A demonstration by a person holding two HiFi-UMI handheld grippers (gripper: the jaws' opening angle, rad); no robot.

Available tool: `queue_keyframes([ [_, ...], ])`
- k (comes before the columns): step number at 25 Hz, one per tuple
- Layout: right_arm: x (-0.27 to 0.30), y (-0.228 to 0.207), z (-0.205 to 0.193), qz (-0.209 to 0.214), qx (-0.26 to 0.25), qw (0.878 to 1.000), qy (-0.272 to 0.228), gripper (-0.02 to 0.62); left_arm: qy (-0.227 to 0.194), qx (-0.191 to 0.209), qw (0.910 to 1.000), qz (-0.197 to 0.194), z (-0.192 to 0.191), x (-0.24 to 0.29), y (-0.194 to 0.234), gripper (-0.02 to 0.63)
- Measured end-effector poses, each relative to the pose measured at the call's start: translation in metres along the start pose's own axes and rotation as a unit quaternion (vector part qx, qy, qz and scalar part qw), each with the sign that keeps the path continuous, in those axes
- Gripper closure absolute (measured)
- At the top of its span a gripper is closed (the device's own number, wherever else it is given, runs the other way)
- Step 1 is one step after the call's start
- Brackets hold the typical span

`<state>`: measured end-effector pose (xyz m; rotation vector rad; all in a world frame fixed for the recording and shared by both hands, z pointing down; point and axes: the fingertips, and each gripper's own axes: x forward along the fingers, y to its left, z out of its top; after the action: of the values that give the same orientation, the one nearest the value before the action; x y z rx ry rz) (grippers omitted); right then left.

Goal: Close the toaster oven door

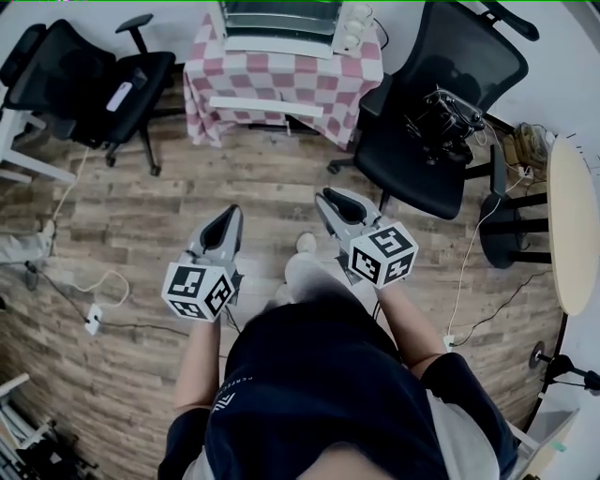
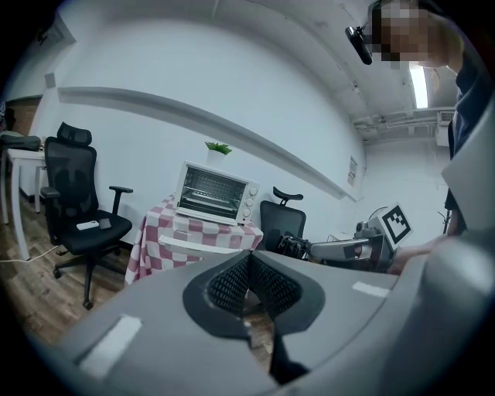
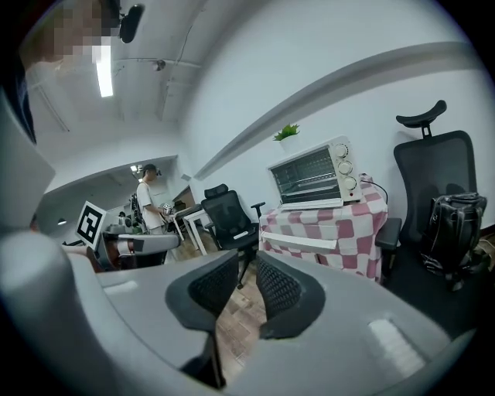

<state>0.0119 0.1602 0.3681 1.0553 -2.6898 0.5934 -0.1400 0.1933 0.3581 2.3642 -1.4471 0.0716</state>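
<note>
The white toaster oven stands on a table under a red-and-white checked cloth at the far side of the room, well away from both grippers. It shows again in the left gripper view and the right gripper view, where the rack inside is visible; its door looks folded down in front. My left gripper is held at waist height with its pads together and nothing held. To its right, my right gripper has a narrow gap between its pads and nothing in it.
A black office chair stands left of the table. Another chair to the right carries a black device. A round pale table is at the far right. Cables and a power strip lie on the wooden floor. A person stands far off.
</note>
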Motion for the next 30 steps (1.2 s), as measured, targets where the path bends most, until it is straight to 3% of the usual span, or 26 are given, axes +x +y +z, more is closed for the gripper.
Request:
queue_keyframes([
  [5,0.028,-0.04,0.017,0.011,-0.013,1.0,0.008,0.493,0.006,0.005,0.9999,0.01,0.013,0.046,0.016,0.591],
  [13,0.063,-0.099,0.025,0.031,0.016,0.999,0.018,0.419,0.027,0.002,0.9994,0.023,0.014,0.113,0.033,0.583],
  [22,0.097,-0.154,0.009,0.02,0.018,0.998,0.05,0.385,0.057,-0.001,0.9981,0.023,0.008,0.165,0.042,0.572],
  [30,0.136,-0.182,-0.009,0.006,0.009,0.997,0.076,0.373,0.084,-0.003,0.9961,0.024,0.004,0.201,0.08,0.574],
])
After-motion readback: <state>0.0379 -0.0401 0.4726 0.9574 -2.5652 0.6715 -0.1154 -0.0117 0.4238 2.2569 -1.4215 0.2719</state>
